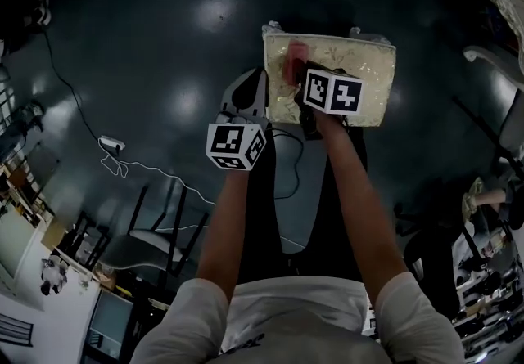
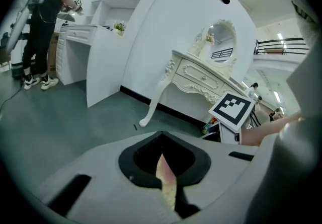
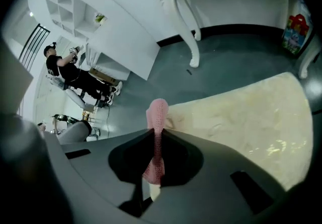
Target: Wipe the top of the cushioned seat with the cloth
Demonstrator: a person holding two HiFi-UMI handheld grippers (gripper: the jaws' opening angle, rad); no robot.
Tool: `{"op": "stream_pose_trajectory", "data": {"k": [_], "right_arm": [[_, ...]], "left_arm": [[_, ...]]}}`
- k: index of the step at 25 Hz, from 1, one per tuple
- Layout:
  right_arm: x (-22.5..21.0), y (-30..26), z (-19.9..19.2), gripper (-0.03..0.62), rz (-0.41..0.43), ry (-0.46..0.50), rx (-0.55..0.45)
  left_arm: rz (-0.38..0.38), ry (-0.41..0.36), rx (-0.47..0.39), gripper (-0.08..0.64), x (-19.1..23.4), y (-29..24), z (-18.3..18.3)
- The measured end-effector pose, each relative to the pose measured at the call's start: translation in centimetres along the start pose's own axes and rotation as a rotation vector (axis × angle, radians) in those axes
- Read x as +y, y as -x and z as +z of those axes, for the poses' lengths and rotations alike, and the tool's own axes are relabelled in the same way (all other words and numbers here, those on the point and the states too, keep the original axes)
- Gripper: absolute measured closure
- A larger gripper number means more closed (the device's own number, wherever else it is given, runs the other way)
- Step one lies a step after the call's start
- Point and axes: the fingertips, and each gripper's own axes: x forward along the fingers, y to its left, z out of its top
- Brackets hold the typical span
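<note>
1. When I look along the right tongs (image 3: 153, 136), I see them clamped tight on the pink cloth (image 3: 158, 112). The cloth sticks up out of the line where the two halves meet.
2. The loose end of the cloth reaches the cushioned seat (image 3: 241, 117) near one corner. I cannot tell how hard it presses on the top.
3. The left tongs (image 2: 162, 158) are pushed together. Only a thin pale strip shows in the crack between them, and I cannot tell what that strip is.
4. The head view shows what the two gripper views do not.
   - I can see the whole seat top from above, a cream square with a shiny pattern.
   - The cloth is a small pink spot near its left edge.
   - The right tongs are over the seat.
   - The left tongs are off to the left side of it, over the dark floor (image 1: 164, 43), not touching the seat.
   - A dark chair (image 1: 155, 223) and a white cable (image 1: 139, 168) are on the floor further left.
5. The left gripper view looks away from the seat and out into the room.
   - It shows a white dresser (image 2: 201, 74) with curly legs and an oval mirror (image 2: 221, 42).
   - The marker cube (image 2: 231, 109) of the right tongs is close by.
   - A person (image 2: 48, 11) in dark clothes stands far off.
6. The right gripper view is the only one that shows the cloth up close.
</note>
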Motion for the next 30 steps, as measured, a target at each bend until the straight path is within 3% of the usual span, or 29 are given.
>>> {"op": "stream_pose_trajectory", "data": {"k": [6, 9, 12, 21, 30], "right_arm": [[5.6, -6.2, -3.0, 0.569, -0.028, 0.071, 0.084], [5.1, -7.2, -3.3, 0.569, -0.112, 0.111, 0.101], [4.3, -6.9, -3.0, 0.569, -0.135, 0.127, 0.096], [1.9, -3.9, -2.1, 0.569, -0.115, 0.141, 0.061], [-6.9, 1.9, 0.1, 0.569, -0.169, 0.097, 0.004]], "left_arm": [[0.03, -0.009, -0.008, 0.546, 5.5, 3.4, 0.6], [0.039, -0.01, -0.008, 0.546, 6.7, 4.3, 0.6], [0.04, -0.008, -0.005, 0.546, 6.8, 4.4, 0.4], [-0.01, -0.003, 0.017, 0.546, 1.9, 1.4, -0.7], [-0.083, -0.02, 0.047, 0.546, -5.4, -3.3, -2.3]]}}
